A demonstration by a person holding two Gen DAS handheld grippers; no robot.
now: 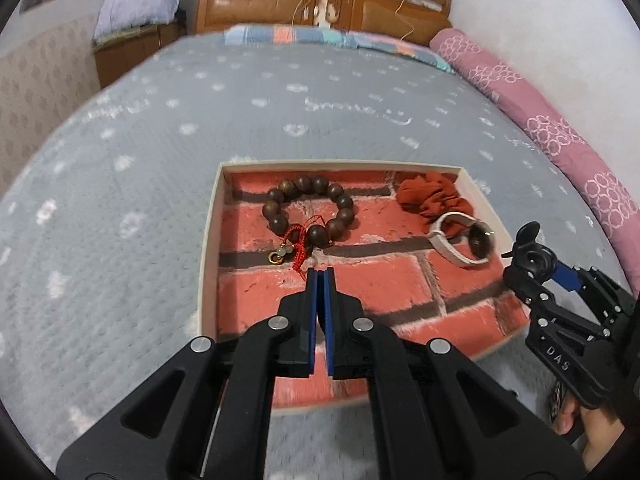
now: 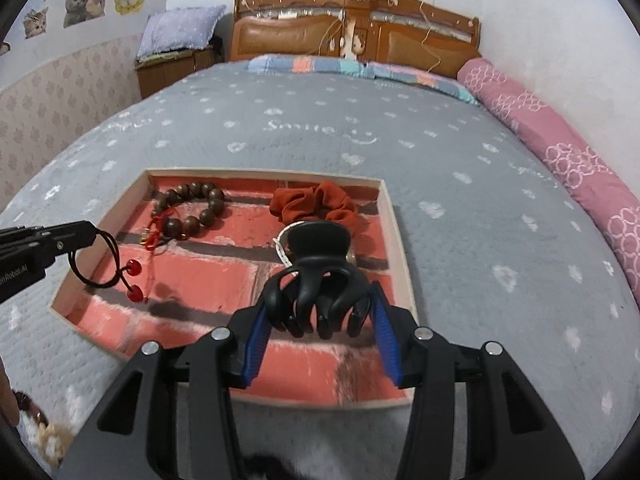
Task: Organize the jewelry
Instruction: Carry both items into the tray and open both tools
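Observation:
A shallow tray (image 1: 208, 240) with a red brick-pattern lining lies on the bed. In it are a brown bead bracelet (image 1: 308, 210) with a red tassel, an orange scrunchie (image 1: 428, 196) and a white-strap watch (image 1: 464, 240). My left gripper (image 1: 320, 274) is shut above the tray. In the right wrist view it (image 2: 94, 234) holds a black hair tie (image 2: 104, 264) with red beads, hanging over the tray's left part (image 2: 68, 292). My right gripper (image 2: 320, 308) is shut on a black claw hair clip (image 2: 318, 276) above the tray; it also shows in the left wrist view (image 1: 532, 256).
The tray sits on a grey patterned bedspread (image 1: 160, 140). A pink bolster (image 1: 540, 120) lies along the right edge. A wooden headboard (image 1: 320, 4) and a nightstand with a pillow (image 1: 136, 20) are at the far end. Some small items (image 2: 44, 428) lie at lower left on the bed.

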